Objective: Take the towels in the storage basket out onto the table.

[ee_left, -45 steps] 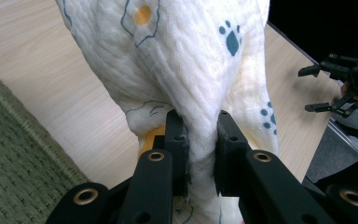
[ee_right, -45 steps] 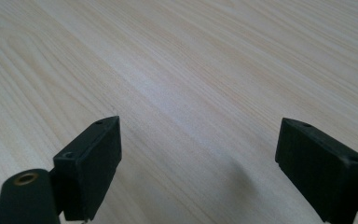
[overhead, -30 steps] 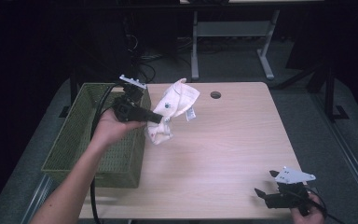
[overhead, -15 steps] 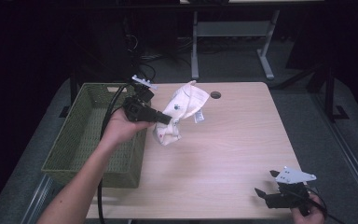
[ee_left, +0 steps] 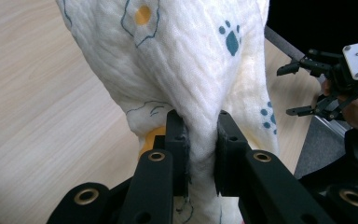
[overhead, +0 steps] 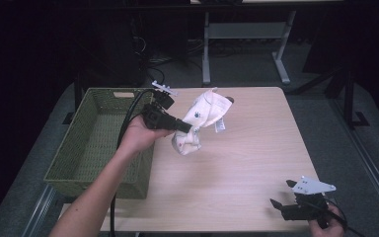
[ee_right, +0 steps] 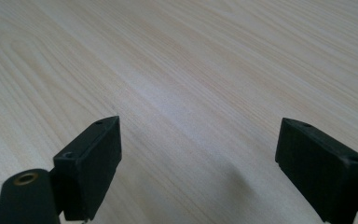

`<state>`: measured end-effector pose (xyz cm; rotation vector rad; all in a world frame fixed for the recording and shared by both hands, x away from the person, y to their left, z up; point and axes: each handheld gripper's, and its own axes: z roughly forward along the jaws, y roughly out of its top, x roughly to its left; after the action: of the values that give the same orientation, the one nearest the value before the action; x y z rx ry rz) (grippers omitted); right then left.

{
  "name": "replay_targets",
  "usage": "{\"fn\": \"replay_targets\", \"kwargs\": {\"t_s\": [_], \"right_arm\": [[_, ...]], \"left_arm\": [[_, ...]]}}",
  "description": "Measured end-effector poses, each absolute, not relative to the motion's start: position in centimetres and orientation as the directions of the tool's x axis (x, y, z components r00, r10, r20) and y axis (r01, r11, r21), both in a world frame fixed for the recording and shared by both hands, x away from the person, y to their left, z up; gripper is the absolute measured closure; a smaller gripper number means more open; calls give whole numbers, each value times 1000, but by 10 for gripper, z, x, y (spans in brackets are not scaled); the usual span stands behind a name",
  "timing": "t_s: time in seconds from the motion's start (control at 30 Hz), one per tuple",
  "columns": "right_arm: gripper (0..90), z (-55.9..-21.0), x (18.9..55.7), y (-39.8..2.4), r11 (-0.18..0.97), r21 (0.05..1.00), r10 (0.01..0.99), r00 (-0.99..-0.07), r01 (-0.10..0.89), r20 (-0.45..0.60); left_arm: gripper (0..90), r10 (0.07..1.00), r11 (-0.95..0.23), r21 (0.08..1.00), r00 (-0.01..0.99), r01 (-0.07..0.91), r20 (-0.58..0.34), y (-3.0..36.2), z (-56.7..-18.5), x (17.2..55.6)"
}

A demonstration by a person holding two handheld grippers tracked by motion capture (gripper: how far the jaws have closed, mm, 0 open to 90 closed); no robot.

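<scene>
A green basket point(overhead: 96, 143) sits left of me on the table point(overhead: 256, 148), while my left gripper point(overhead: 190, 129) pinches the cloth point(overhead: 205, 116) up above the table, and my right gripper point(overhead: 282, 193) stays wide open, empty.

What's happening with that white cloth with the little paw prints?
A person holds a grabbing tool in each hand at a wooden table. The left tool is shut on the white cloth, pinching a bunched part of it and holding it up over the table, next to the green woven basket. The cloth has blue paw prints and yellow spots. The right tool waits at the near right corner of the table, its jaws open and holding nothing.
</scene>
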<state>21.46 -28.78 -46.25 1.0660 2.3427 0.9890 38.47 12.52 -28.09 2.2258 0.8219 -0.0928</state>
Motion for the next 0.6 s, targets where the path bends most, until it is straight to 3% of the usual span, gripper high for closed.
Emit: {"fn": "replay_targets", "kwargs": {"t_s": [0.6], "right_arm": [[140, -461, 215, -289, 451, 742, 771, -636, 496, -43]], "left_arm": [[784, 502, -546, 590, 796, 595, -339, 87, -311, 392]]}}
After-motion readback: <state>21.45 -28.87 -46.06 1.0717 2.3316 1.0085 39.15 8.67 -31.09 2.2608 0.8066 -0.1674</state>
